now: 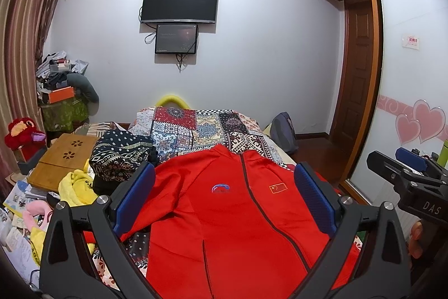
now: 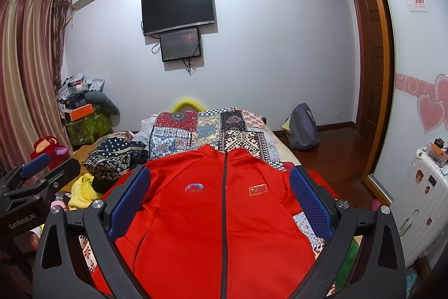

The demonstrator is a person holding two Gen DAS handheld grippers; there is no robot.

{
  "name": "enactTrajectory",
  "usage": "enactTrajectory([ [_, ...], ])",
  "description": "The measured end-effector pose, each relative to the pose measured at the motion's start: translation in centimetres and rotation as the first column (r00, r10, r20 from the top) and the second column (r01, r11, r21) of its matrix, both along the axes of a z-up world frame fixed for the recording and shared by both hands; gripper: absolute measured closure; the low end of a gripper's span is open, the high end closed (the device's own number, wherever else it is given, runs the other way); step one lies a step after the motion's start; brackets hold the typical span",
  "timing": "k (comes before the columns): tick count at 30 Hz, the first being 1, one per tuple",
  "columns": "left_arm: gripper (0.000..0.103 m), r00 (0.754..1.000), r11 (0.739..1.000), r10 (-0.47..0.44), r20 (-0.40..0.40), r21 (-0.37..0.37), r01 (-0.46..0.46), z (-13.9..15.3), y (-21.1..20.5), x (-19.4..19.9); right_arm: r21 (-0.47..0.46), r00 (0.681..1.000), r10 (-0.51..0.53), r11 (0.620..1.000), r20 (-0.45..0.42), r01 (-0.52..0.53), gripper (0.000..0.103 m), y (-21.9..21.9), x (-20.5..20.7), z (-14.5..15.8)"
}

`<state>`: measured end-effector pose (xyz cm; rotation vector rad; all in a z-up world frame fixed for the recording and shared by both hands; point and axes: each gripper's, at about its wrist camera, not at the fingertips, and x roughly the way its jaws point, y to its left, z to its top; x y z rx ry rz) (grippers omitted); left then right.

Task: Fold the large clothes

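Observation:
A red zip-up jacket lies front side up, spread flat on the patchwork bed cover, collar toward the far wall. It has a dark zipper, a blue logo and a small flag patch. It also shows in the right wrist view. My left gripper is open and empty, held above the jacket. My right gripper is open and empty, also above the jacket. The right gripper shows at the right edge of the left wrist view. The left gripper shows at the left edge of the right wrist view.
A dark patterned bundle of cloth and a yellow garment lie left of the jacket. A wooden board, books and toys clutter the left side. A backpack sits on the floor at right. A white suitcase stands by the wardrobe.

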<state>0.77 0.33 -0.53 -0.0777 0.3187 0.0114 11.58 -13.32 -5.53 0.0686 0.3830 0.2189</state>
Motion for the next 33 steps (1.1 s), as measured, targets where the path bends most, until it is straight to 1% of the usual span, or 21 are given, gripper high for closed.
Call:
enactTrajectory([
  [12,0.003,1.0,1.0,0.015,-0.01,0.001,-0.015,-0.1,0.2,0.6,0.005,1.0,0.002,1.0,-0.017,-0.002,0.004,-0.2,0.3,-0.2],
  [20,0.003,0.999,0.999,0.049,-0.024,-0.005,-0.049,-0.6,1.6,2.1,-0.002,0.999,0.013,1.0,-0.048,-0.013,0.004,0.4,1.8,-0.6],
  [25,0.003,0.993,0.994,0.111,-0.048,-0.003,-0.112,-1.6,3.7,3.9,-0.027,0.997,0.022,0.999,-0.08,-0.024,0.004,1.4,3.7,-1.5],
  [28,0.003,0.984,0.986,0.164,-0.07,-0.026,-0.166,-2.4,6.2,5.0,-0.052,0.995,0.022,0.998,-0.1,-0.028,0.004,2.2,4.9,-2.3],
  [30,0.003,0.975,0.977,0.206,-0.088,-0.044,-0.21,-3.0,8.1,5.7,-0.063,0.993,0.029,0.997,-0.116,-0.036,0.004,2.6,5.9,-2.8],
  [33,0.003,0.951,0.954,0.28,-0.13,-0.077,-0.291,-4.4,11.6,6.6,-0.078,0.989,0.037,0.996,-0.143,-0.049,0.004,3.4,7.5,-3.8],
])
